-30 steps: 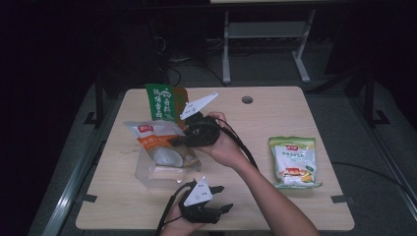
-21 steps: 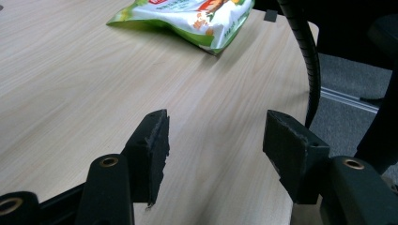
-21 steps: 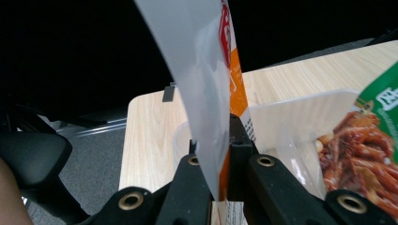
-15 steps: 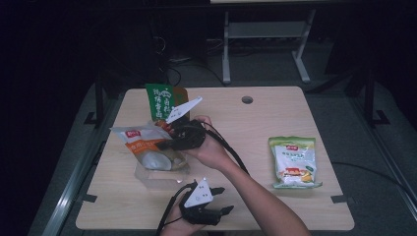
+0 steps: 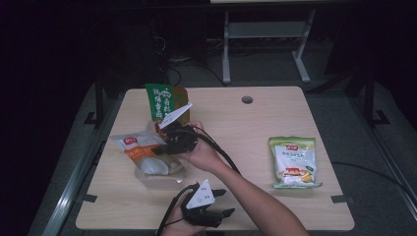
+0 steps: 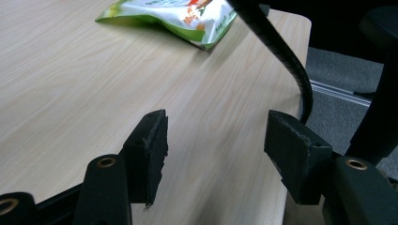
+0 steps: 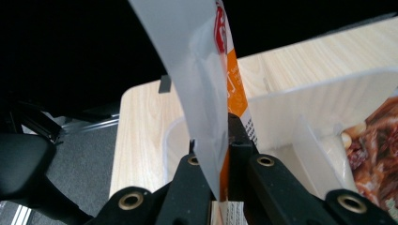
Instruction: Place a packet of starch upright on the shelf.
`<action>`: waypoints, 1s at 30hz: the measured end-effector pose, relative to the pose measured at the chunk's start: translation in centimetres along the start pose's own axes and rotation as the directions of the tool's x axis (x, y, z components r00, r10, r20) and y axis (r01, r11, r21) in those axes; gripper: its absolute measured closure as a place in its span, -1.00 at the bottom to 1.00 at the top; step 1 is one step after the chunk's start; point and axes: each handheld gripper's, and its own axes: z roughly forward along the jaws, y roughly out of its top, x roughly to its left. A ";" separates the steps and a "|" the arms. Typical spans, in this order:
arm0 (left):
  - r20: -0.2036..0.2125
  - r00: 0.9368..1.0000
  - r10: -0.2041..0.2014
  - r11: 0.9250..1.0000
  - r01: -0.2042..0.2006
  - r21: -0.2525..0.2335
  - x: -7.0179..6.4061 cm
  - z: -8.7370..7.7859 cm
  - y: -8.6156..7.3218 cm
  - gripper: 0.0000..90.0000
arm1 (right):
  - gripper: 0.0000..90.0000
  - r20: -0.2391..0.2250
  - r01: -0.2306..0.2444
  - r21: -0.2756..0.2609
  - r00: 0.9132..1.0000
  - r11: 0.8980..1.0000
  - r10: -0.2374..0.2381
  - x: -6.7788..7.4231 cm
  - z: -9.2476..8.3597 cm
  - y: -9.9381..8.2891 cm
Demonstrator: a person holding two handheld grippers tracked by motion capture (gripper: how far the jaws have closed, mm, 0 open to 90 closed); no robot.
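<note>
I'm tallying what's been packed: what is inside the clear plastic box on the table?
In the clear plastic box, an orange-and-white pouch is held over it by the right gripper; a brown-printed packet lies beside a divider. The pouch covers the rest.

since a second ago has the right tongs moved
Yes. The right tongs, shut on the orange-and-white packet, shifted left and nearer, away from the green bag.

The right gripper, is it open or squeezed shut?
Shut. The right gripper has its black jaws pressed together on the edge of the white and orange snack bag.
</note>
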 end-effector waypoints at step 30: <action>0.003 1.000 0.020 1.000 -0.020 0.004 -0.2 0.2 0.1 -0.15 | 0.95 -0.030 0.069 0.371 0.998 0.926 -0.062 -0.6 3.1 0.0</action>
